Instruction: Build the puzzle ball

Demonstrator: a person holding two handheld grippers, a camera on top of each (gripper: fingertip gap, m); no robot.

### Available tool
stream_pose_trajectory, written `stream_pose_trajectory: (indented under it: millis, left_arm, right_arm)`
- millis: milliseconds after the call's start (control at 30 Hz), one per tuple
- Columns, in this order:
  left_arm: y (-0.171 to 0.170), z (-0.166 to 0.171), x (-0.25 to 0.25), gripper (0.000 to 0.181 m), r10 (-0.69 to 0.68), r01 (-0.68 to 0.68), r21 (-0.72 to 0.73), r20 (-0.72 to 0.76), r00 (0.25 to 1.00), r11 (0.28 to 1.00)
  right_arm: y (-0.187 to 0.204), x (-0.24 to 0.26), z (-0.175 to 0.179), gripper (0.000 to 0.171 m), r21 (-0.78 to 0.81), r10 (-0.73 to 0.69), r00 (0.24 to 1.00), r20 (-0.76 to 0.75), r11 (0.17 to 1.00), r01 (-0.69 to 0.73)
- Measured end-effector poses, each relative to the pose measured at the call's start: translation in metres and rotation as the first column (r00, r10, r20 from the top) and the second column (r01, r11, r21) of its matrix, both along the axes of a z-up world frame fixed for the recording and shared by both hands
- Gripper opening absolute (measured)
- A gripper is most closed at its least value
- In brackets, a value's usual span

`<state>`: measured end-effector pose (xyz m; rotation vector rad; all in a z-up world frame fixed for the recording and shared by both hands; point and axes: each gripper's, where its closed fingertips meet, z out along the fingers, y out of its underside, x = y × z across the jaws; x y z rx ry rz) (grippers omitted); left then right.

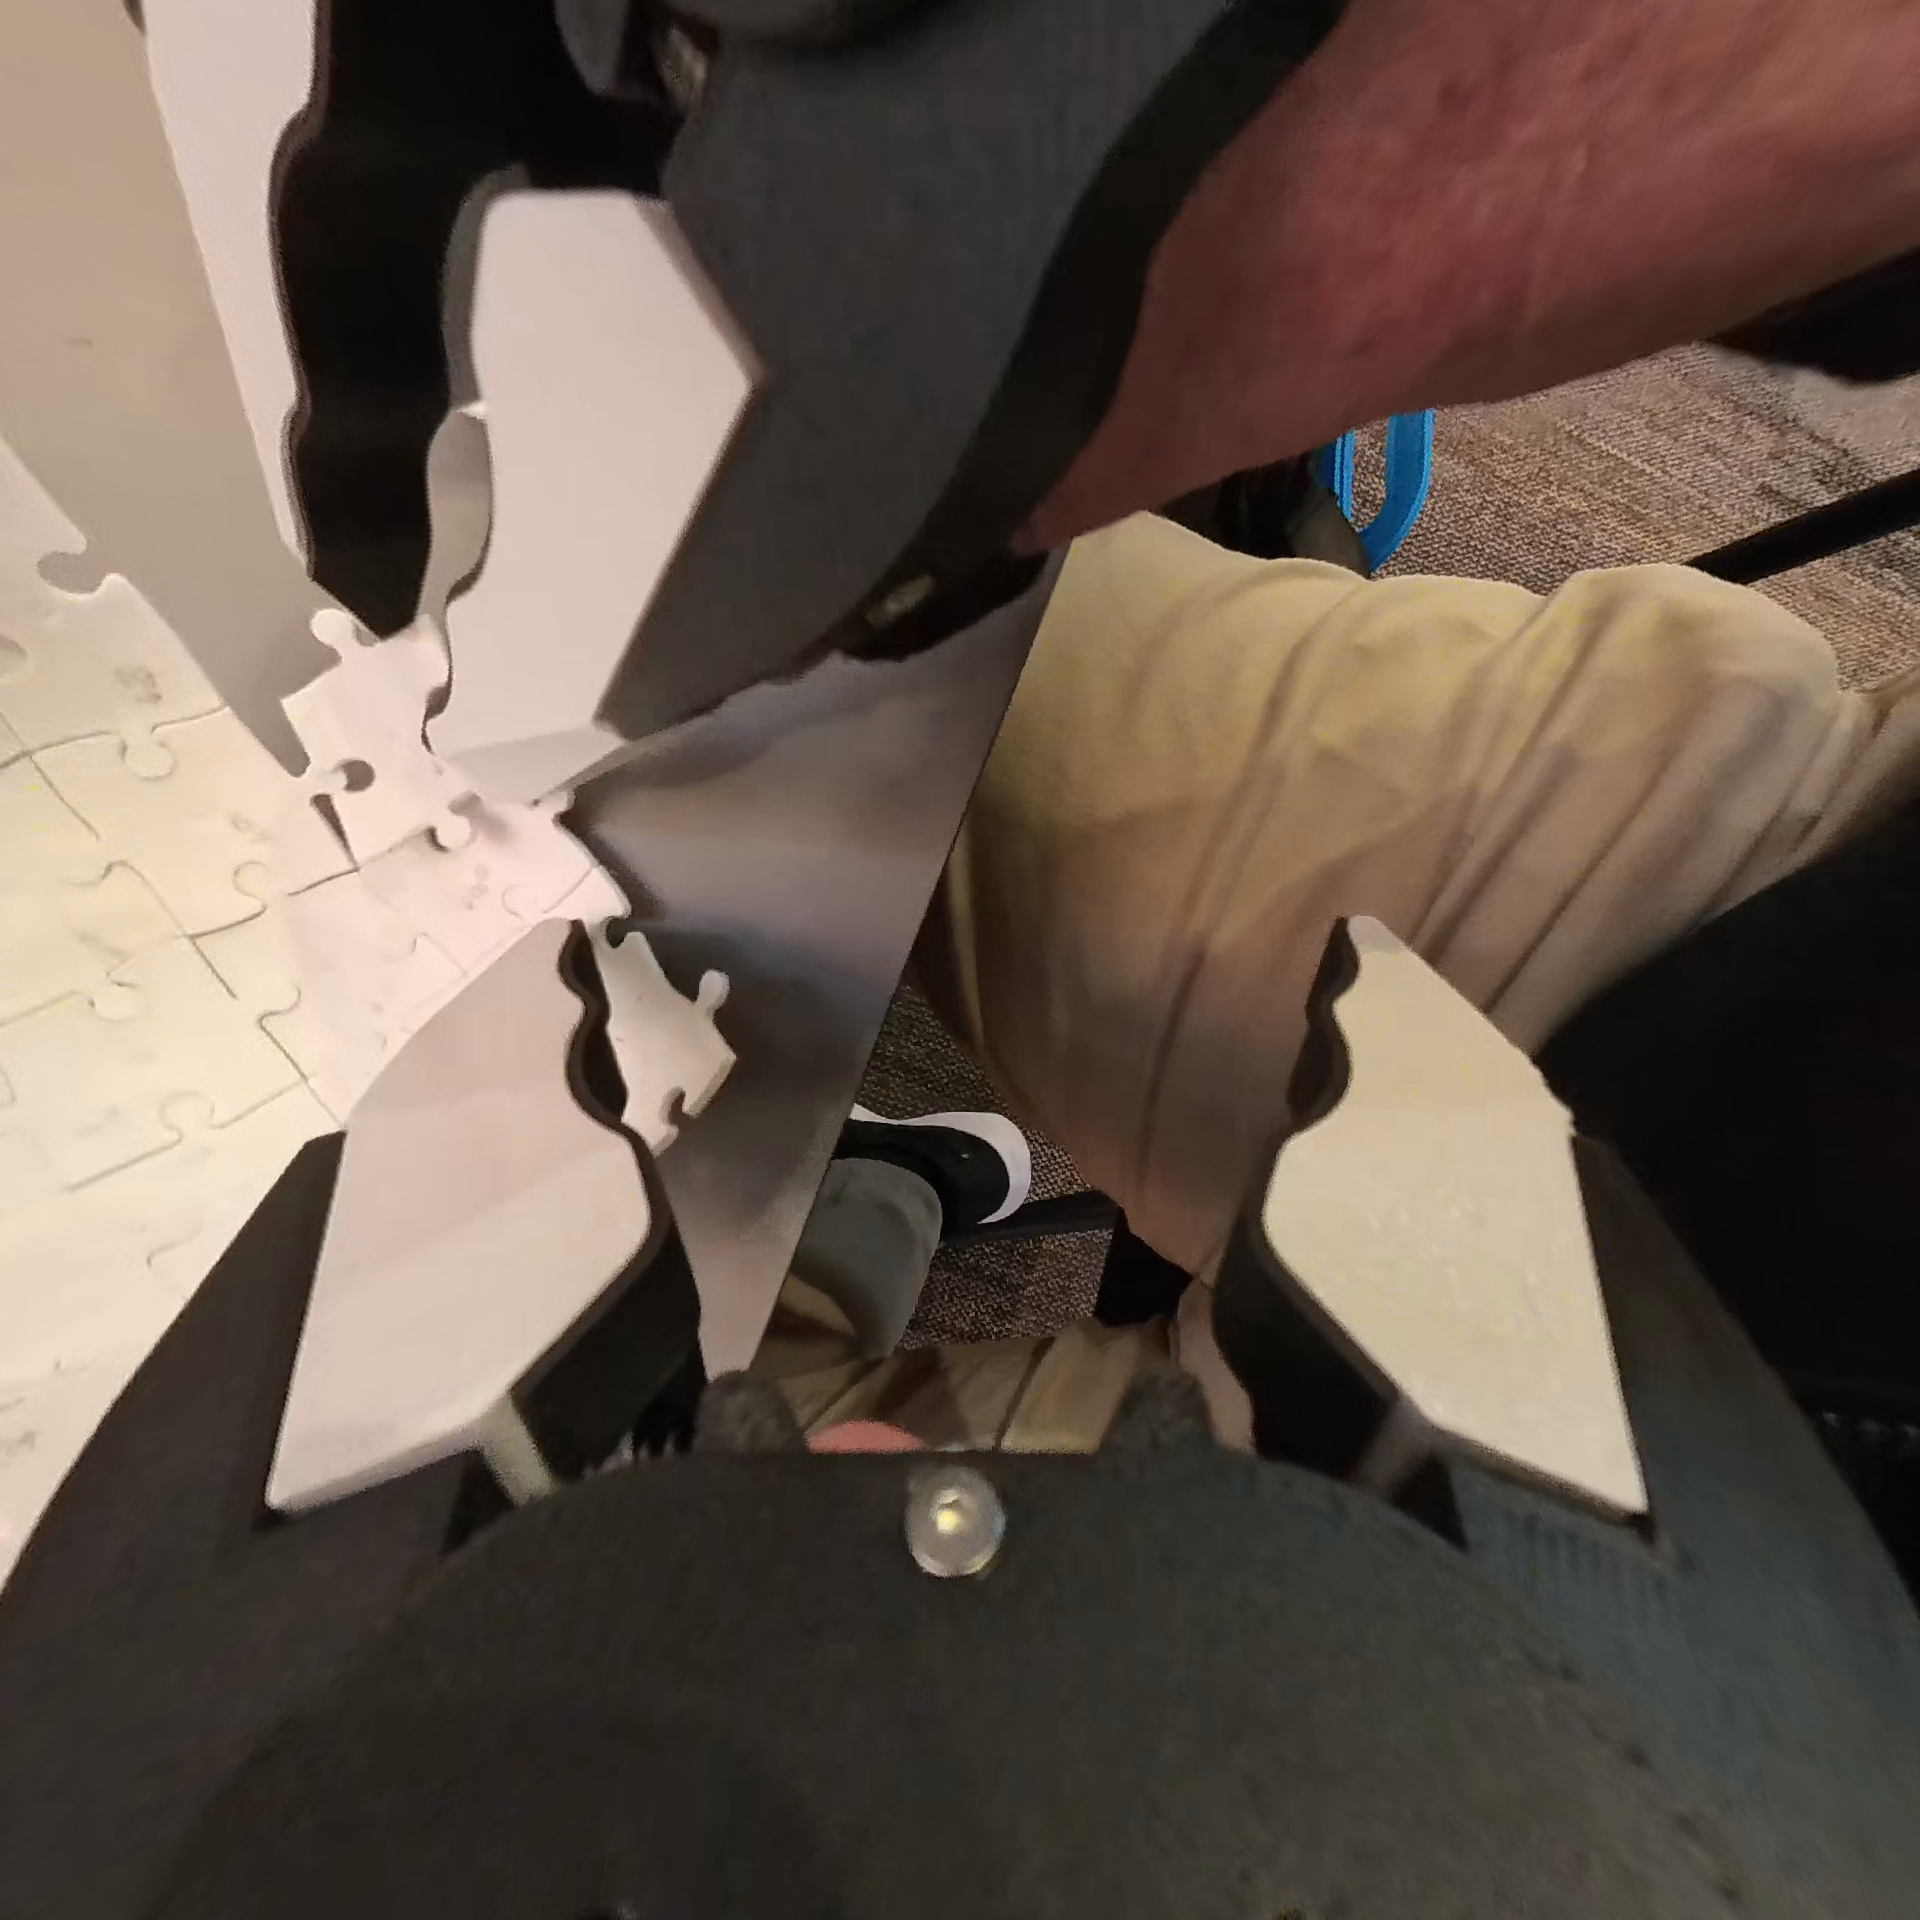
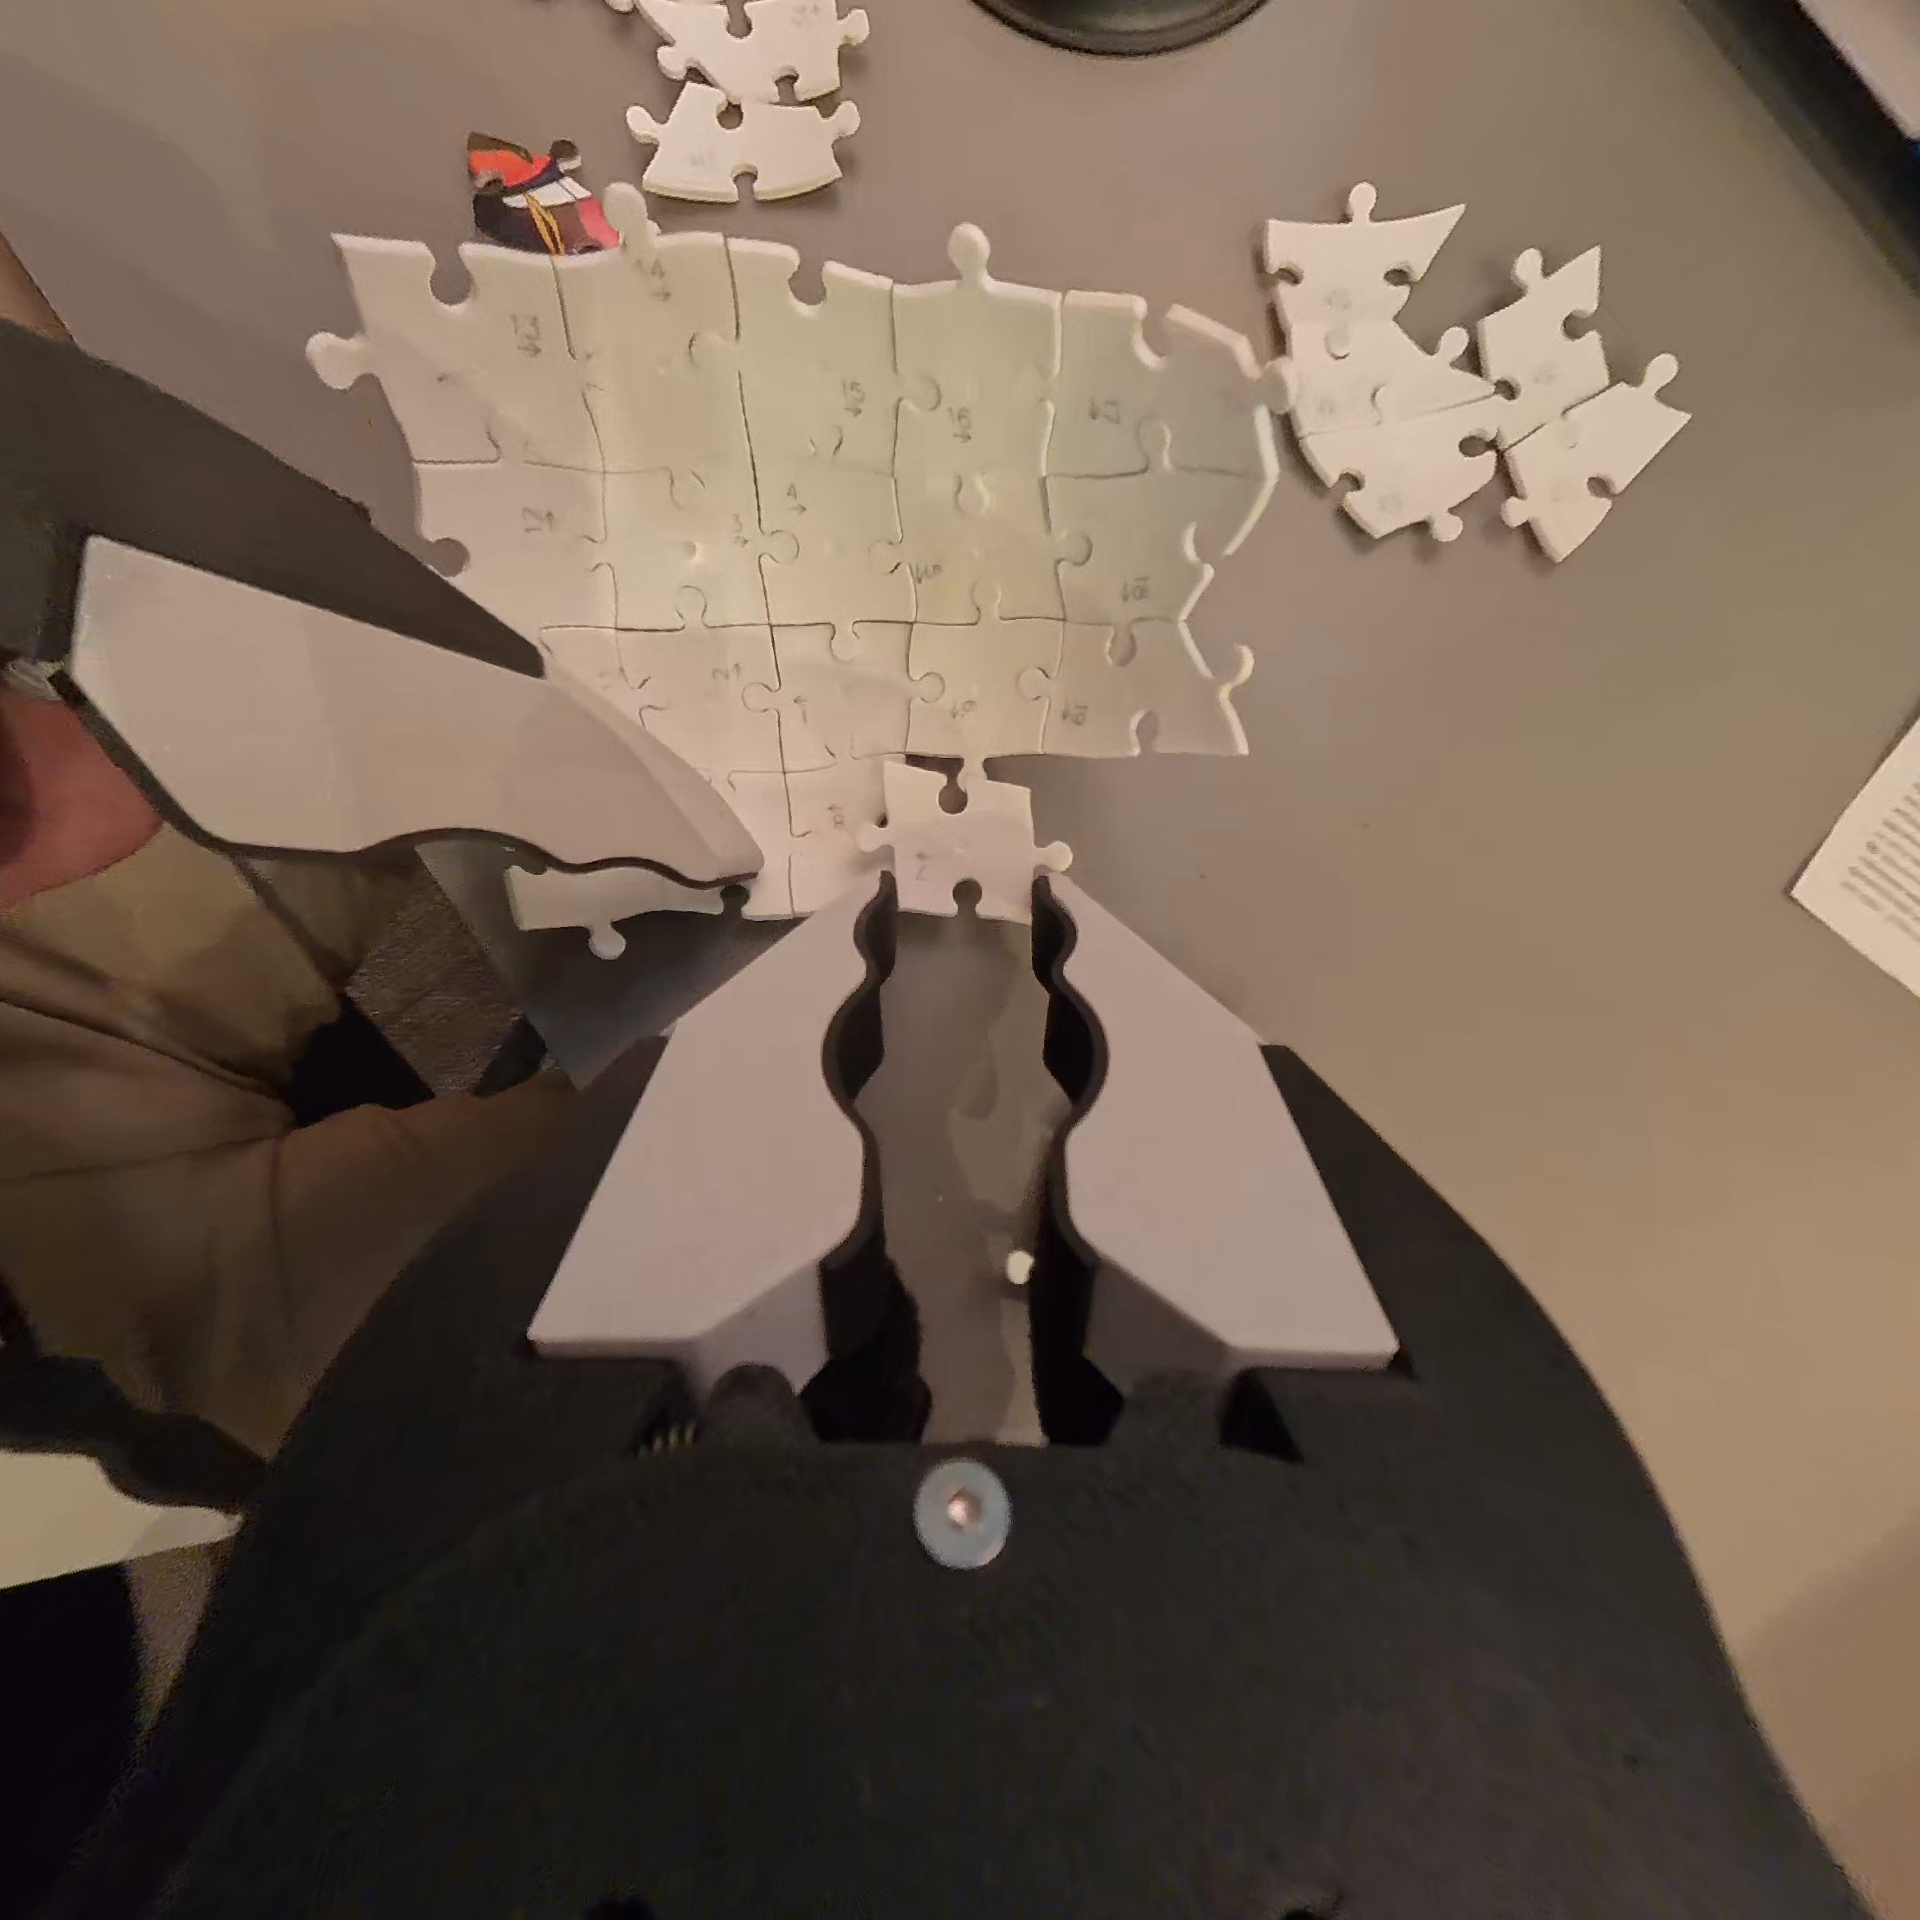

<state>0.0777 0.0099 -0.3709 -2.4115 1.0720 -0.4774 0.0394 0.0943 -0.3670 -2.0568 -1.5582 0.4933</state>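
Note:
A flat sheet of joined white puzzle pieces (image 2: 831, 520) lies on the grey table (image 2: 1455, 1039); it also shows in the left wrist view (image 1: 156, 987). My right gripper (image 2: 961, 899) is shut on a white puzzle piece (image 2: 956, 847) at the sheet's near edge; the piece also shows in the left wrist view (image 1: 379, 717). My left gripper (image 1: 966, 945) is wide open at the table's edge. Its left finger (image 2: 468, 748) lies over another white piece (image 1: 665, 1039) beside the sheet's near left corner; whether that piece is joined to the sheet I cannot tell.
Loose white pieces lie right of the sheet (image 2: 1455, 416) and behind it (image 2: 748, 104), with one coloured piece (image 2: 530, 197). A printed paper (image 2: 1870, 883) lies at the right edge. A person's forearm (image 1: 1507, 260) and a beige trouser leg (image 1: 1351, 779) are beyond the table edge.

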Motion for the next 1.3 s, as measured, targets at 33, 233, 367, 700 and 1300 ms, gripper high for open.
stream_pose_trajectory:
  millis: [33,233,367,700,1300]
  left_arm:
    - [0.0,0.0,0.0,0.125,-0.003,0.003,-0.006,0.002,1.0,1.0]
    - [-0.001,0.002,0.0,0.123,-0.017,0.017,-0.019,0.011,1.0,1.0]
    - [-0.001,0.001,0.0,0.122,-0.018,0.018,-0.026,0.005,1.0,0.999]
    - [-0.002,0.001,0.001,0.122,-0.028,0.028,-0.034,0.0,1.0,0.999]
    - [-0.002,-0.001,0.002,0.121,-0.047,0.046,-0.039,-0.029,0.998,0.998]
  right_arm:
    - [0.0,0.0,0.0,0.025,-0.025,-0.006,1.0,0.003,1.0,0.006]
    - [0.002,-0.002,-0.001,0.025,-0.116,-0.034,0.999,0.008,0.993,0.035]
    - [0.002,0.001,-0.002,0.025,-0.106,-0.025,0.999,0.031,0.994,0.028]
    - [0.004,0.004,-0.001,0.028,-0.109,-0.039,0.998,0.051,0.993,0.044]
    - [-0.005,-0.011,0.002,0.0,-0.154,0.061,0.997,-0.046,0.986,-0.068]
